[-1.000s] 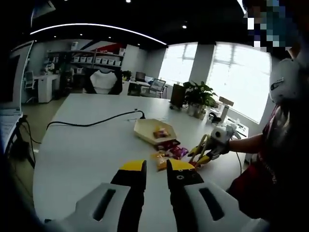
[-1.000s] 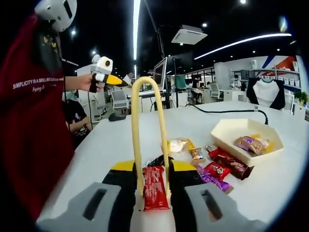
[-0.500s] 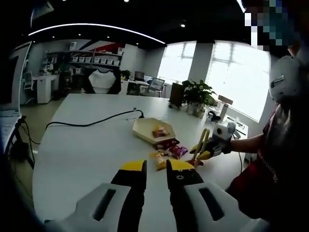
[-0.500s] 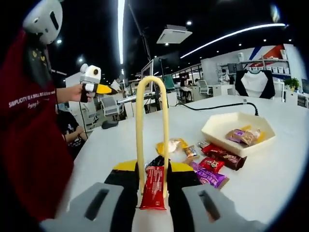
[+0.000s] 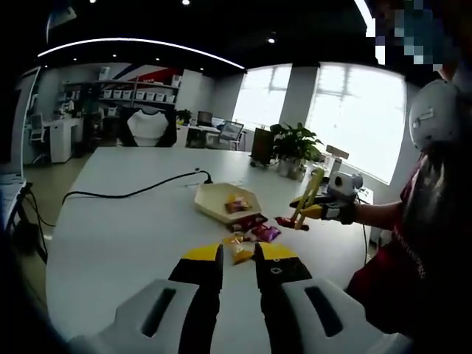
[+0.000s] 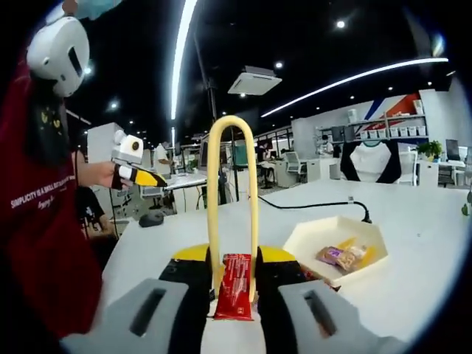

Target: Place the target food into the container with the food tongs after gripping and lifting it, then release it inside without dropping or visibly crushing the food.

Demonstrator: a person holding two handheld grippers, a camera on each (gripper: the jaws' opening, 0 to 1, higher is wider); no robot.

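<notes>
- The right gripper had its black, yellow-tipped jaws closed on the pair of yellow plastic food tongs, whose loop stood upright between them in the right gripper view.
- The tongs pinched a red foil-wrapped snack bar between their tips, at 6 o'clock in that view — it hung clear of the white table.
- The cream hexagonal plastic tray lay on the table at about 3 o'clock from the bar, with a purple-wrapped sweet and a tan-wrapped one inside.
- In the left gripper view the right gripper appeared at 3 o'clock, held in the person's hand, with the tongs tilted and the red bar at their lower end, just beside the tray but off its 3 o'clock edge.
- Loose wrapped snacks — red, purple, yellow — lay on the table between the tray and the left gripper.
- The left gripper's jaws stood a narrow gap apart, gripping nothing.
- A black cable ran across the table toward the tray.
</notes>
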